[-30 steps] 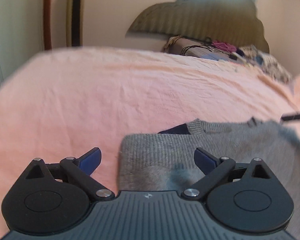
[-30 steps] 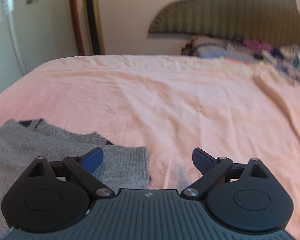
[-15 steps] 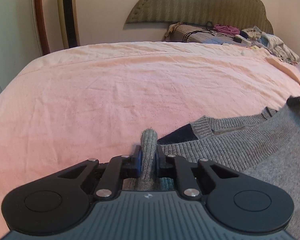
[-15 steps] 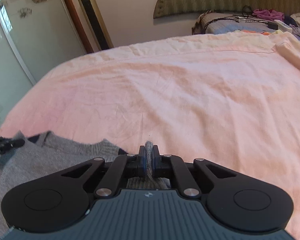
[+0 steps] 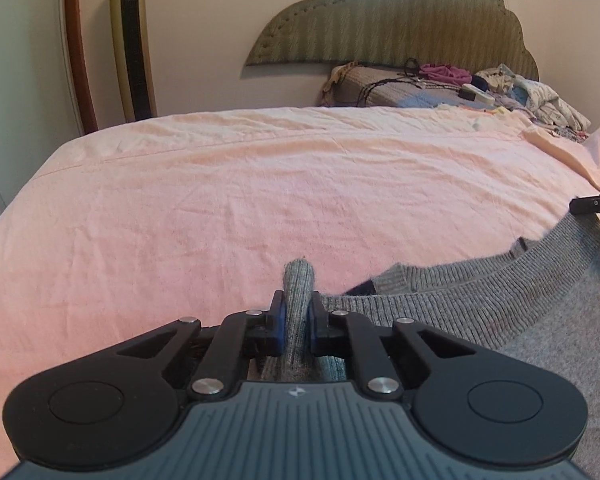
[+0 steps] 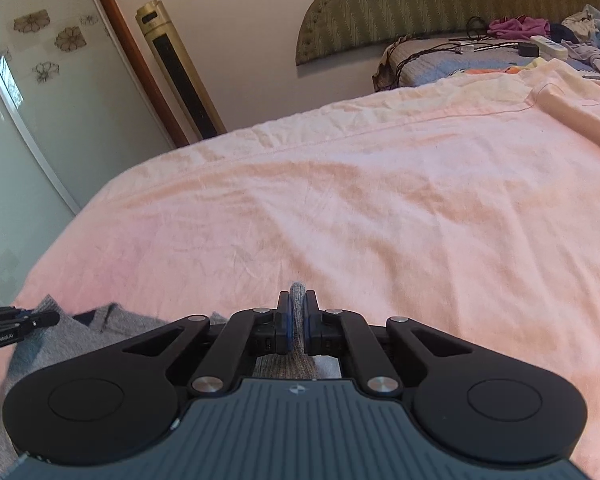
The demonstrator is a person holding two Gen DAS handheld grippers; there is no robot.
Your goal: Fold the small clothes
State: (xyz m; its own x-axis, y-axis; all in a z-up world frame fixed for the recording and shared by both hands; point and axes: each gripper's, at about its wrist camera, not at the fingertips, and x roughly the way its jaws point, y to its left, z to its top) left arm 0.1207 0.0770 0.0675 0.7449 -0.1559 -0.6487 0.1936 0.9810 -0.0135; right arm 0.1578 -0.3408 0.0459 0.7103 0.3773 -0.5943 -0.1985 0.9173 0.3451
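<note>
Left wrist view: your left gripper (image 5: pixel 297 322) has its jaws clamped on a pinched-up ridge of the grey sweater (image 5: pixel 500 300), the knit bulging up between the blue pads. Just beyond the pinch the ribbed neckline curves away to the right, with a dark lining showing at the collar. Most of the body lies spread to your right on the pink bedsheet (image 5: pixel 220 200). At the far right edge the tip of your other tool shows at the sweater's far corner. Right wrist view: your right gripper (image 6: pixel 297 326) is likewise closed tight on a thin fold of the same grey knit, a nub of it poking up past the pads. The rest of the sweater trails off to the left, where the left tool's tip shows. Ahead of both tools the sheet is bare all the way to the pile of clothes (image 5: pixel 520 88) and cables by the headboard (image 5: pixel 400 20); a tower fan (image 5: pixel 134 40) stands against the wall. Progress, as a judgement: early. Both corners are secured, but no fold is visible yet; the sweater looks single-layer and spread out. Left to do: carry the gripped edge over, lay it down, then finish the remaining folds.
</note>
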